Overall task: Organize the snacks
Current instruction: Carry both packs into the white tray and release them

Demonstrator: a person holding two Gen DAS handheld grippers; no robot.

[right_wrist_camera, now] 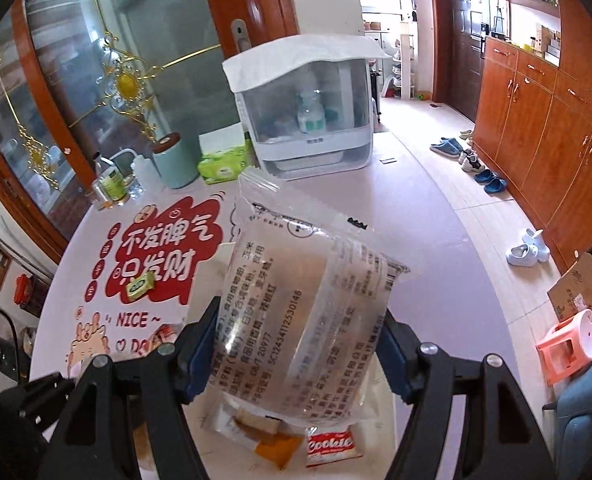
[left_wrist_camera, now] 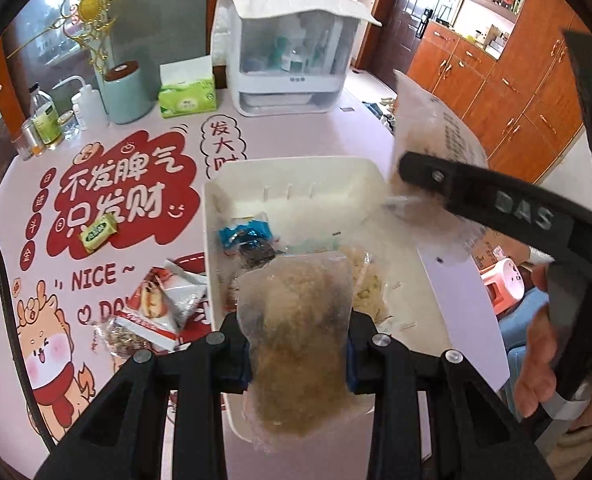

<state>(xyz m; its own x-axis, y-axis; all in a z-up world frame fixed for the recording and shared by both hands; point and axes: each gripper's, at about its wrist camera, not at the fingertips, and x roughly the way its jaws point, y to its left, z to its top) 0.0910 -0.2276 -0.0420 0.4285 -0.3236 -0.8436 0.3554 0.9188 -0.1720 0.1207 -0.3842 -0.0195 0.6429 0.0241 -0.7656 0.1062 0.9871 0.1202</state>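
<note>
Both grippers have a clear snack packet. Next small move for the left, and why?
Probably lower the left gripper a little into the white bin and open the jaws. Its clear packet already hangs over the bin, above the snacks inside, while the right gripper holds its packet off to the side.
</note>
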